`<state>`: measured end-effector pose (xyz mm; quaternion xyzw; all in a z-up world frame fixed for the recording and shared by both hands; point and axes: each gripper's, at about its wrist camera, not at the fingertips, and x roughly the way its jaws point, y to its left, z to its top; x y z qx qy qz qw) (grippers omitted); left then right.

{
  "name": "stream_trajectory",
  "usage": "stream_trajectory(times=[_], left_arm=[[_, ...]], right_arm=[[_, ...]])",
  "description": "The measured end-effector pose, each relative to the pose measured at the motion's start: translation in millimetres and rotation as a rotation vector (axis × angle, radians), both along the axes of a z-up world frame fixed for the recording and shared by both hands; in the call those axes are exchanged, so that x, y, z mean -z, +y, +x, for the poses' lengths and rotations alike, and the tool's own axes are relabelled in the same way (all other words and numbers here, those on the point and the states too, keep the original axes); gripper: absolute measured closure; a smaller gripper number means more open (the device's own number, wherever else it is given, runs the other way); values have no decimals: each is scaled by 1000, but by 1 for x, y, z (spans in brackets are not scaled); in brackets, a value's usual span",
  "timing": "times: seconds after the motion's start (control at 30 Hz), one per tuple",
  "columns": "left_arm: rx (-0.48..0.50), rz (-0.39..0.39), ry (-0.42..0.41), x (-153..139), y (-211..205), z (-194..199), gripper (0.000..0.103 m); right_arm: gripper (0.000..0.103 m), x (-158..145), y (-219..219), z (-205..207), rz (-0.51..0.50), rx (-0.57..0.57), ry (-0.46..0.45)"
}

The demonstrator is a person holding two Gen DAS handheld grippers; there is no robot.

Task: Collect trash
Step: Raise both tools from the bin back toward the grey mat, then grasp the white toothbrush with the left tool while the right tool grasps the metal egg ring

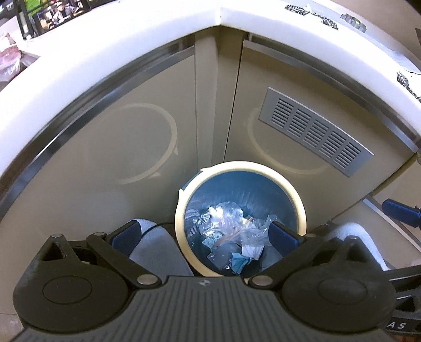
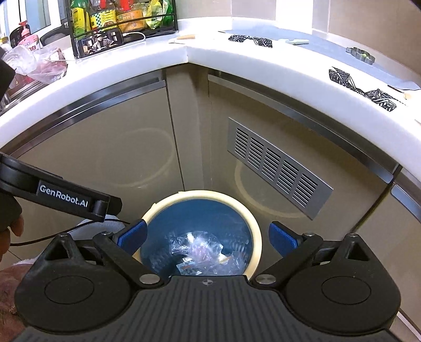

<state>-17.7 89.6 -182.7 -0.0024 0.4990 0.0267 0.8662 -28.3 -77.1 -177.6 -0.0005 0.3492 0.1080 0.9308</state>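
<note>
A round bin with a cream rim [image 1: 297,200] and blue liner stands on the floor in the cabinet corner. It holds crumpled clear plastic and paper scraps [image 1: 231,231]. My left gripper [image 1: 204,235] is open and empty, hanging above the bin. In the right wrist view the same bin [image 2: 256,231] lies below, with clear plastic trash [image 2: 200,250] inside. My right gripper [image 2: 206,236] is open and empty above it. The left gripper's body [image 2: 63,196] shows at the left there.
White countertop [image 2: 184,56] wraps the corner above beige cabinet doors with a metal vent grille [image 2: 276,163]. On the counter are a rack of bottles [image 2: 118,15], a phone [image 2: 101,42], plastic bags [image 2: 34,63] and black patterned scraps [image 2: 360,86]. White slippers [image 1: 158,244] flank the bin.
</note>
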Motion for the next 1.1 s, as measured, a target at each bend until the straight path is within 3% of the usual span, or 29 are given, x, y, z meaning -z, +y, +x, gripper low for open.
stream_trajectory(times=[0.63,1.1], left_arm=[[54,38,-93,-27,-19,11,0],[52,30,-253,-88,-24,49,0]], right_arm=[[4,-15,-27,4,58,71,-34],[4,-75,-60,15,88,167,-241]])
